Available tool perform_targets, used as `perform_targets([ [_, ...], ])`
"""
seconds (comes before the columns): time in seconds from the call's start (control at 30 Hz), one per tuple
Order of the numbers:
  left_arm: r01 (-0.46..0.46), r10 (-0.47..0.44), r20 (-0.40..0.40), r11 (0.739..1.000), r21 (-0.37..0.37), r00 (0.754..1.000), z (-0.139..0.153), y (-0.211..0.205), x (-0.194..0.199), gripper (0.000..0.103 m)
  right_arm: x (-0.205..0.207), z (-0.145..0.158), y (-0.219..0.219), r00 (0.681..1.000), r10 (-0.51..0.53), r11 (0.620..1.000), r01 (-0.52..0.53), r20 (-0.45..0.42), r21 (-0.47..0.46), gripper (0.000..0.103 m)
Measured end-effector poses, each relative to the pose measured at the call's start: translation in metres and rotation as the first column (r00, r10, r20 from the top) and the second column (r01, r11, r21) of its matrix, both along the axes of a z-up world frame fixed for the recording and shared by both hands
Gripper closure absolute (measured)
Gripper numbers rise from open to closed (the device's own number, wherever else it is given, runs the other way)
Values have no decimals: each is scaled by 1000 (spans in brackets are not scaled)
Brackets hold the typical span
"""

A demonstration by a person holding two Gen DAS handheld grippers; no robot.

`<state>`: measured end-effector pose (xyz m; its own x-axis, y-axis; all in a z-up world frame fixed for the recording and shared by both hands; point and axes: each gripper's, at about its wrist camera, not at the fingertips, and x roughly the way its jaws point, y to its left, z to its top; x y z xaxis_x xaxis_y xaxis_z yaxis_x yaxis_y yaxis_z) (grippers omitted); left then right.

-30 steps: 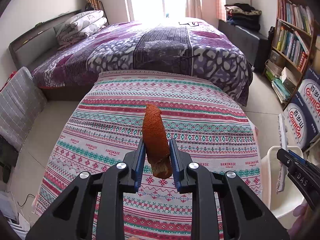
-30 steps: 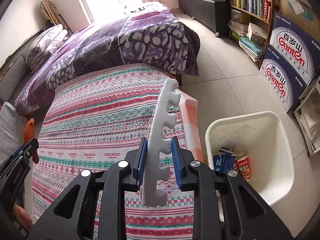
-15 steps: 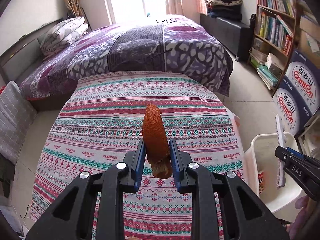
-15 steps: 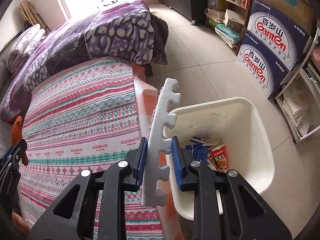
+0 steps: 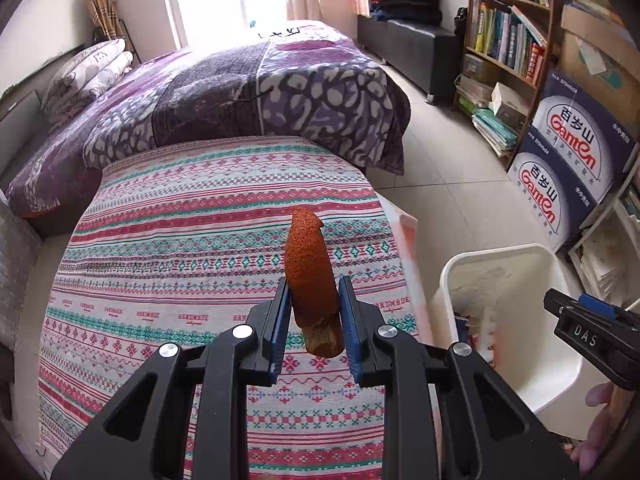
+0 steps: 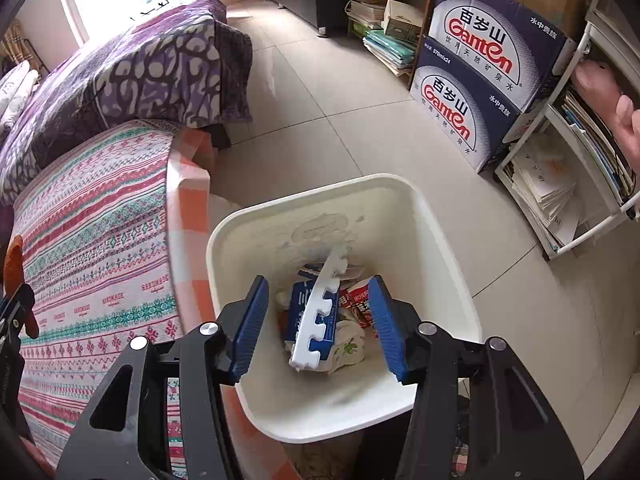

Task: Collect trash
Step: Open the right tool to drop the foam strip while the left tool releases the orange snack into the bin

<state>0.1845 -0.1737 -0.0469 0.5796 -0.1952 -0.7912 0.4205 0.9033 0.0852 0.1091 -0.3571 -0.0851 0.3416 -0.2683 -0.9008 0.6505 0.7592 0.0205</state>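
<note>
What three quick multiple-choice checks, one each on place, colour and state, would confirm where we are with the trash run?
1. Where is the white foam strip?
A. On the striped cloth
B. Inside the white bin
C. On the floor tiles

2. What colour is the piece in the left gripper?
A. Orange-brown
B. Green
C. White

3. How do the right gripper's jaws stand?
A. Clamped on the strip
B. Shut with nothing between them
C. Parted, clear of the strip

Key: 1 B, the strip lies on the packets in the bin. 2 A, the orange peel sticks up between the pads. 3 C, the jaws are opening and neither pad touches the strip.
</note>
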Motion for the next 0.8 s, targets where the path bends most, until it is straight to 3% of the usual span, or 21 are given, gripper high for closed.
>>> perform_targets([
  [0.43, 124, -126, -80, 992, -39, 989, -21, -59, -23, 78, -39, 6, -51, 991, -128, 992, 128, 31, 0, 39],
  [0.53, 161, -175, -144, 982, -103, 974, -26, -68, -25, 78, -45, 9, -56, 988, -145, 989, 146, 43, -18, 38],
  [0.6, 199, -236, -200, 961, -191, 951, -29, -72, -27, 78, -51, 13, -59, 986, -156, 987, 158, 55, -32, 37],
  [0.67, 221, -291, -236, 933, -283, 927, -30, -76, -29, 67, -56, 17, -61, 984, -166, 985, 169, 72, -41, 36],
  [0.7, 223, -303, -239, 924, -311, 923, -29, -76, -30, 50, -58, 19, -61, 982, -170, 984, 175, 83, -46, 35],
  [0.73, 220, -303, -229, 919, -327, 925, -26, -77, -32, 43, -61, 23, -61, 980, -175, 982, 181, 96, -55, 34],
  [0.8, 226, -308, -207, 912, -342, 929, -21, -76, -36, 40, -64, 28, -61, 976, -181, 979, 191, 119, -73, 30],
])
